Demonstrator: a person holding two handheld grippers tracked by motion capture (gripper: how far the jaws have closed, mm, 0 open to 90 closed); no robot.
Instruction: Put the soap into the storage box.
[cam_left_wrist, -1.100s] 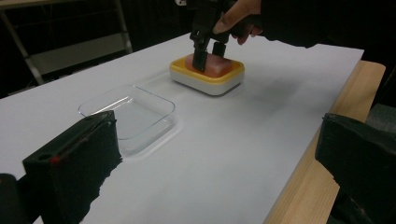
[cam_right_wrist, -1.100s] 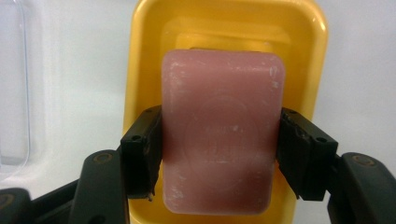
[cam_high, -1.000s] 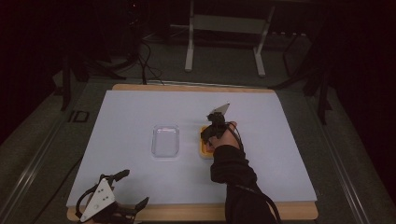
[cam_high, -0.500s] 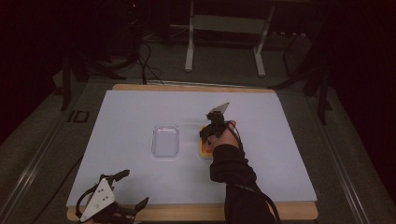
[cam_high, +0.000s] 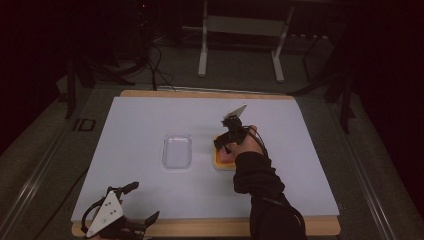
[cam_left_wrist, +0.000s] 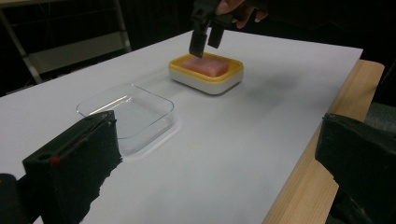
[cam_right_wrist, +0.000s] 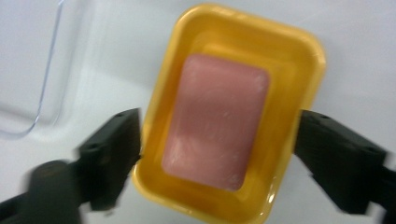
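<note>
Now my right tongs (cam_right_wrist: 217, 154) have just been opening and hang wide above the pink soap (cam_right_wrist: 217, 121) (apparently released) in its yellow dish (cam_right_wrist: 299, 51) mid-surface. I'd lift straight up, clear of the rim. Left tongs (cam_left_wrist: 210, 163) rest open.

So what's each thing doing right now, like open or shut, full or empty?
Soap dish: upright on the table, holding the soap.
Pink soap: lying flat in the dish, not gripped.
Clear lid: off the dish, beside it.
Right gripper: open above the dish, jaws just opened.
Left gripper: open, holding nothing.
</note>
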